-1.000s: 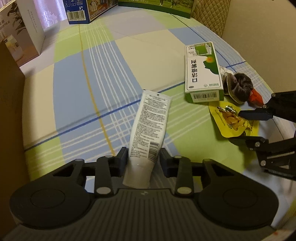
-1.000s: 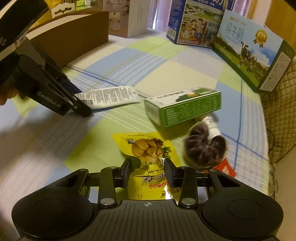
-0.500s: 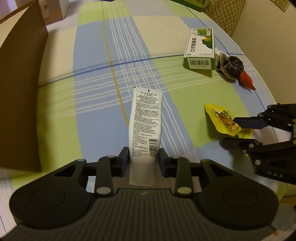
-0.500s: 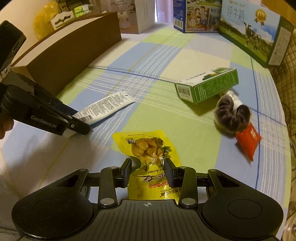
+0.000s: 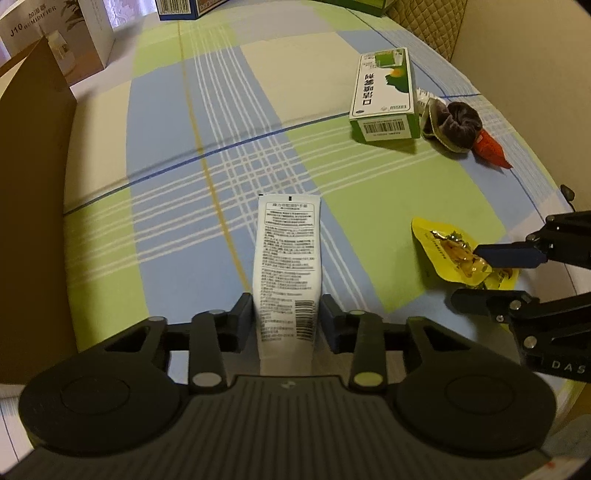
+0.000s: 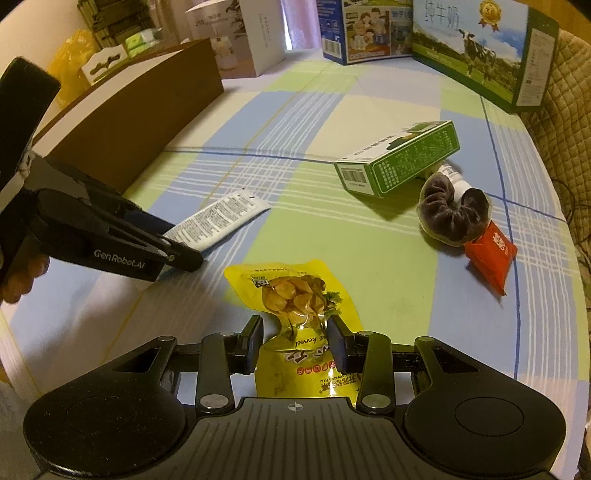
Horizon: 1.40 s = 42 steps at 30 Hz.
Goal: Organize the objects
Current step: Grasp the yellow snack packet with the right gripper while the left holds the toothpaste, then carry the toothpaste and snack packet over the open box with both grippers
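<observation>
A white tube (image 5: 288, 258) with printed text sticks out forward from my left gripper (image 5: 286, 310). The jaws are opening a little, but the pads still touch the tube's sides near its cap end. In the right wrist view the same tube (image 6: 218, 219) slants down toward the checked cloth from the left gripper (image 6: 177, 251). My right gripper (image 6: 295, 332) is shut on the crumpled middle of a yellow snack pouch (image 6: 291, 291). From the left wrist view the pouch (image 5: 439, 240) hangs between the right gripper's (image 5: 480, 277) blue pads.
A green and white box (image 5: 384, 96), a dark scrunchie (image 5: 458, 120) and a red packet (image 5: 491, 149) lie together at the far right. A tall brown box (image 5: 33, 184) stands on the left. Milk cartons (image 6: 476, 48) and a white box (image 6: 255, 33) line the back edge.
Both grippers have drawn back from the green box, each carrying its item. The brown box now fills the left edge of the left wrist view. The right gripper has rolled.
</observation>
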Each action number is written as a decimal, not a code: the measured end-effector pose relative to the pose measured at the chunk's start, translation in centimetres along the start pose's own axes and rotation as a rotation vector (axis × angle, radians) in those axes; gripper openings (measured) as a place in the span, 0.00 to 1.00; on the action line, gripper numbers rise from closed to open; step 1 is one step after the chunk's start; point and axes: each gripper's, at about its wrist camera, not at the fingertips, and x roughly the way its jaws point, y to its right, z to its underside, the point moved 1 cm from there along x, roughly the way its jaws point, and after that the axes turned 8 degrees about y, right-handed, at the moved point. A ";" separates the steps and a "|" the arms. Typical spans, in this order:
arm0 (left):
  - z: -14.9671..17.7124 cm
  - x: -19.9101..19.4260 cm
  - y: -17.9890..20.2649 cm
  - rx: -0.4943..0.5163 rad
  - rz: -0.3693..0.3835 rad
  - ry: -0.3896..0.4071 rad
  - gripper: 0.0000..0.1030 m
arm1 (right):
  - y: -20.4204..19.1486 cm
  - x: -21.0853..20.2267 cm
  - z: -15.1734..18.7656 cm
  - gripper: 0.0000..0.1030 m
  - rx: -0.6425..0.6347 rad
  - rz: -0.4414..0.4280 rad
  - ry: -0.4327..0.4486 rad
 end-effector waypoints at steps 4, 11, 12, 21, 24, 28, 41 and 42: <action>0.6 -0.5 0.1 -0.026 0.001 0.010 0.31 | 0.6 -0.6 0.0 0.33 0.071 -0.019 0.015; 2.4 -1.8 -0.9 -0.119 0.039 0.002 0.31 | 1.9 -1.8 -0.2 0.33 0.261 -0.093 0.022; 2.6 -2.0 -1.1 -0.136 0.046 0.002 0.31 | 2.0 -1.9 -0.3 0.33 0.279 -0.103 0.024; 3.2 -4.6 -2.1 -0.188 0.046 0.048 0.31 | 1.4 -2.7 -0.9 0.33 0.312 -0.130 0.032; 2.9 -5.8 -2.3 -0.199 0.044 0.073 0.31 | 0.9 -2.9 -1.4 0.33 0.311 -0.143 0.046; 2.4 -7.4 -2.6 -0.211 0.041 0.110 0.31 | 0.1 -3.3 -2.5 0.33 0.297 -0.158 0.063; 2.2 -13.8 -6.6 -0.271 -0.022 0.236 0.31 | -5.6 -2.6 -6.9 0.33 0.254 -0.310 0.105; 2.3 -14.4 -7.0 -0.275 -0.030 0.247 0.31 | -6.3 -2.5 -7.3 0.33 0.251 -0.327 0.106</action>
